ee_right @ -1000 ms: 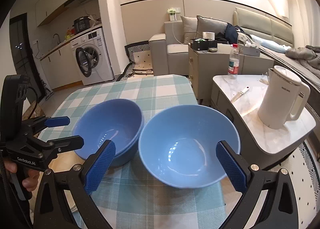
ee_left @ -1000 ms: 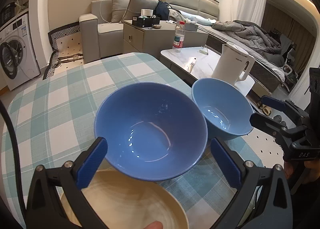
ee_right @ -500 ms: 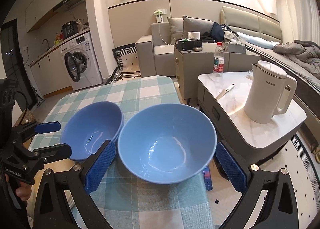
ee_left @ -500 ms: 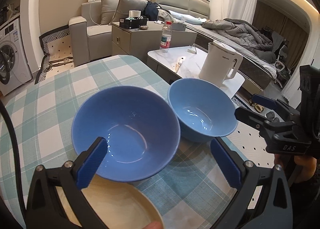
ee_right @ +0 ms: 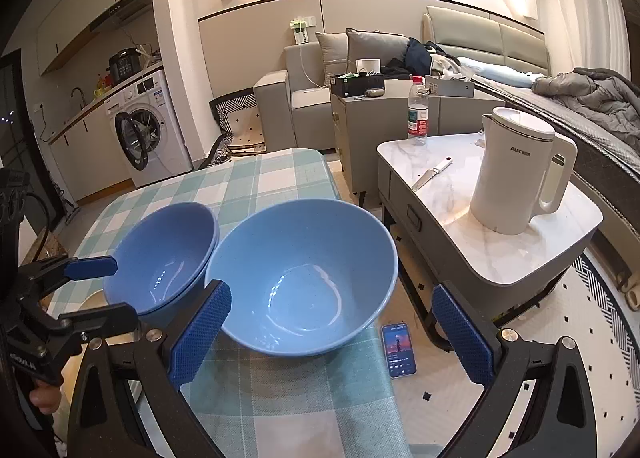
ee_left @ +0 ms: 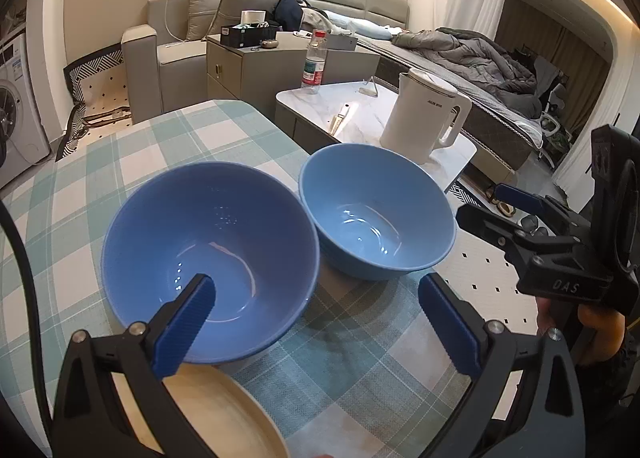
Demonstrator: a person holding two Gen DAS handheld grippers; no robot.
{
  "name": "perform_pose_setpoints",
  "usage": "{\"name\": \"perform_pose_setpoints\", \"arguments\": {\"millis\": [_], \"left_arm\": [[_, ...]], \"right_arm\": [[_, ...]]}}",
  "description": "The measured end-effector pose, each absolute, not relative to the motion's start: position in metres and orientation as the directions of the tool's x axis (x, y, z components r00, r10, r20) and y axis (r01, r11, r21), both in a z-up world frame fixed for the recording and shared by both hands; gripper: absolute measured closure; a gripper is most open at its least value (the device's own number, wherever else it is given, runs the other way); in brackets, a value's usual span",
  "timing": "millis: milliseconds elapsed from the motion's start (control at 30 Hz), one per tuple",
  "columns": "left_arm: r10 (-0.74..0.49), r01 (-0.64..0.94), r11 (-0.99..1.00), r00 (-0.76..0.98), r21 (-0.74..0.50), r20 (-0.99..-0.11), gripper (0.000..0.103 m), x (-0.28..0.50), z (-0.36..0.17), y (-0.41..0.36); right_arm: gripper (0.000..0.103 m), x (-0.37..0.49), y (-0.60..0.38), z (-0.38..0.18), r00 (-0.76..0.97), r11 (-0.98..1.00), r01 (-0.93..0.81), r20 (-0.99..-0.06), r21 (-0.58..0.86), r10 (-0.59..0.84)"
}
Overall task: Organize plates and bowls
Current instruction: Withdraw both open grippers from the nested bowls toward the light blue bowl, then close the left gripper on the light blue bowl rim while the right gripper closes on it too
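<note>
Left wrist view: the left gripper [ee_left: 316, 314] occupies the lower half of the frame with its jaws spread wide and nothing between them. The darker blue bowl [ee_left: 208, 278] sits at centre left on the checked tablecloth [ee_left: 168, 142]; one blue pad overlaps its near rim in the picture, but contact cannot be confirmed. The lighter blue bowl [ee_left: 376, 218] stands just right of centre, its rim just beside or touching the darker bowl's rim. A cream plate [ee_left: 224, 422] lies at the bottom of the frame, its far edge beneath the darker bowl. The right gripper [ee_left: 516, 214] enters from the right edge, jaws parted, near the lighter bowl but apart from it.

Right wrist view: the right gripper [ee_right: 332, 334] fills the lower frame, jaws wide, holding nothing. The lighter blue bowl [ee_right: 304, 278] sits at centre, near the table's right edge. The darker blue bowl [ee_right: 164, 258] is at centre left. The left gripper [ee_right: 96, 290] appears at left, open at the darker bowl's rim. A phone [ee_right: 398, 350] lies on the floor at lower centre. A white kettle [ee_right: 516, 174] stands on the marble side table [ee_right: 540, 254] at right.
</note>
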State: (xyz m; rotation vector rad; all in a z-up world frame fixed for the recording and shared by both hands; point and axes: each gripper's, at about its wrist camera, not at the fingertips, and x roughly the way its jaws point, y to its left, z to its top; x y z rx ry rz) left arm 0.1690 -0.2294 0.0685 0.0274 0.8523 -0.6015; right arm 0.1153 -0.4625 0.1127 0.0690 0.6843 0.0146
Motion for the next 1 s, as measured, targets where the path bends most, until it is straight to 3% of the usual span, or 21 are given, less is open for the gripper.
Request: {"name": "perform_pose_setpoints", "arguments": {"millis": [533,1000], "left_arm": [[-0.483,0.504,0.838,0.512,-0.207,-0.71,0.002,0.173,0.064,-0.248],[-0.472,0.482,0.85,0.517,-0.213,-0.714,0.005,0.173,0.058,-0.269]], "right_arm": [[0.001,0.14,-0.478,0.119,0.792,1.0,0.016,-0.611,0.015,-0.003],[0.001,0.136,-0.509,0.114,0.811,0.992,0.036,-0.584,0.117,0.039]]}}
